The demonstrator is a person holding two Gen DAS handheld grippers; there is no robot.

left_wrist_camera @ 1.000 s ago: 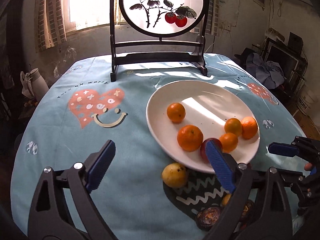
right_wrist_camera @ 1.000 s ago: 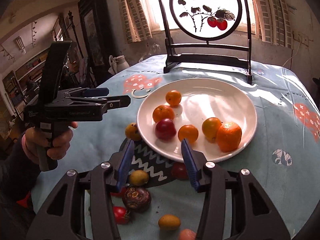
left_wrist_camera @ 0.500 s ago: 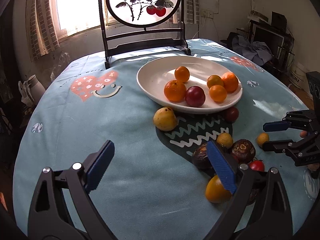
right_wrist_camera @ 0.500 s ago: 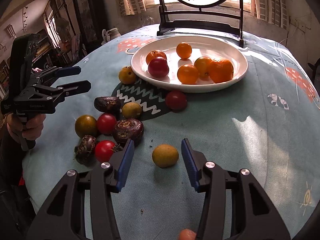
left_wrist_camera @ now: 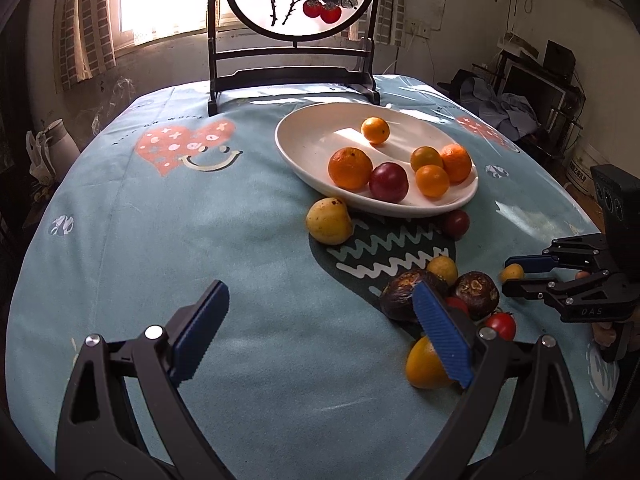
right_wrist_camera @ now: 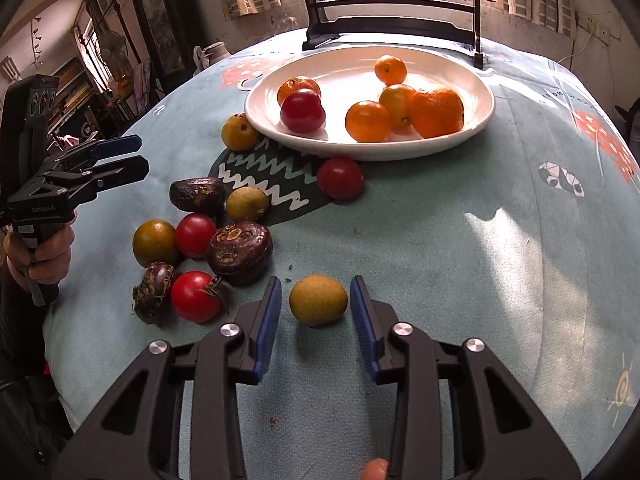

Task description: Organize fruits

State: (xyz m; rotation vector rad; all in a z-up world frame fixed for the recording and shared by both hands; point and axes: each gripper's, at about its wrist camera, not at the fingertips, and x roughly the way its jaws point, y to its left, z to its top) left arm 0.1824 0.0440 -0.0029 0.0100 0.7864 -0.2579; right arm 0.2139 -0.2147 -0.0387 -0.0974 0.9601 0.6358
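Note:
A white plate (right_wrist_camera: 472, 130) (left_wrist_camera: 292, 144) holds several oranges and a red plum (right_wrist_camera: 302, 110). Loose fruit lies on the cloth in front of it: a small yellow fruit (right_wrist_camera: 318, 300), red tomatoes (right_wrist_camera: 196, 296), dark passion fruits (right_wrist_camera: 240, 252), a yellow pear (left_wrist_camera: 329, 221). My right gripper (right_wrist_camera: 316, 308) is open, its jaws on either side of the small yellow fruit, apart from it. My left gripper (left_wrist_camera: 320, 332) is open and empty above bare cloth, left of the fruit pile. Its right finger hides part of an orange-yellow fruit (left_wrist_camera: 424, 364).
A round table with a blue printed cloth (left_wrist_camera: 160, 220). A dark wooden stand with a round painted screen (left_wrist_camera: 292, 40) stands behind the plate. A peach-coloured fruit (right_wrist_camera: 374, 470) shows at the near edge. Room clutter lies beyond the table.
Both grippers have pulled back from the plate toward the near side. The right gripper has dropped low, and the small yellow fruit now lies between its jaws.

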